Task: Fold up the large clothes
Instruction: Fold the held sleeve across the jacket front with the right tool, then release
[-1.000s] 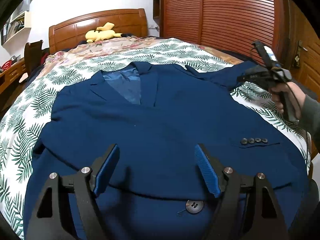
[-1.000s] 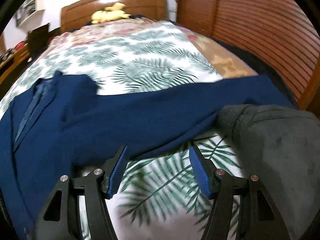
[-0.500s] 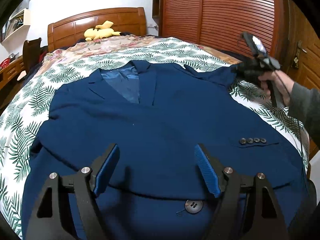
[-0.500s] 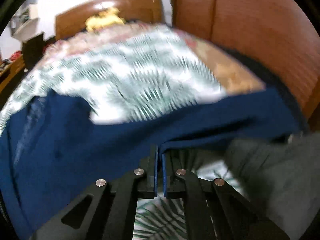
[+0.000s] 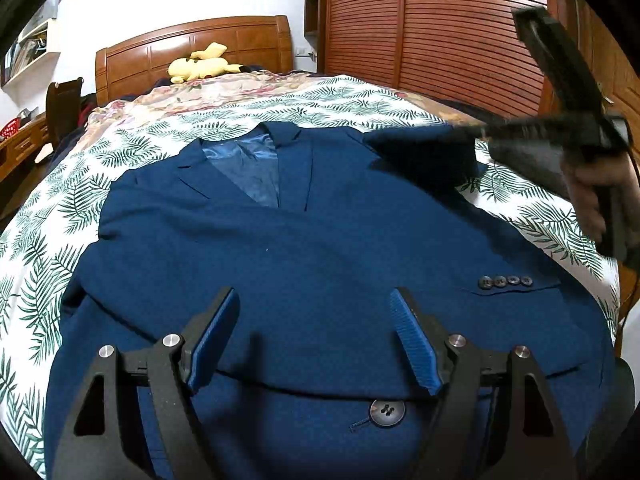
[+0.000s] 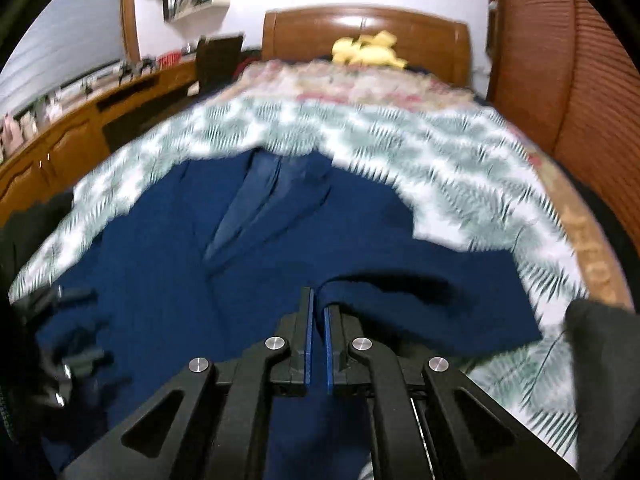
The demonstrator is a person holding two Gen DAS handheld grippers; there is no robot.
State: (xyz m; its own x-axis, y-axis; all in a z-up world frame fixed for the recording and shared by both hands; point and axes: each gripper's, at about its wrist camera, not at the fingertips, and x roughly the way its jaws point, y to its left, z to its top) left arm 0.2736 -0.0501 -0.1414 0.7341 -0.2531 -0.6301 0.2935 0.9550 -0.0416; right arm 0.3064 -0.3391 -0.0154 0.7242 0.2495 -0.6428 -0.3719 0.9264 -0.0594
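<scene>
**Right gripper pinching the jacket sleeve; left gripper spread above the hem**

Left wrist view: the blue jacket [image 5: 320,248] lies flat, front up, on the leaf-print bedspread [image 5: 48,232]. The left gripper [image 5: 316,336] is spread wide above the lower front, nothing between its pads. At right, a hand [image 5: 596,192] carries the blurred right gripper [image 5: 476,132] at the raised sleeve [image 5: 420,152].

Right wrist view: the right gripper [image 6: 317,304] is pressed together on a fold of sleeve [image 6: 420,300], lifted over the jacket body.
</scene>
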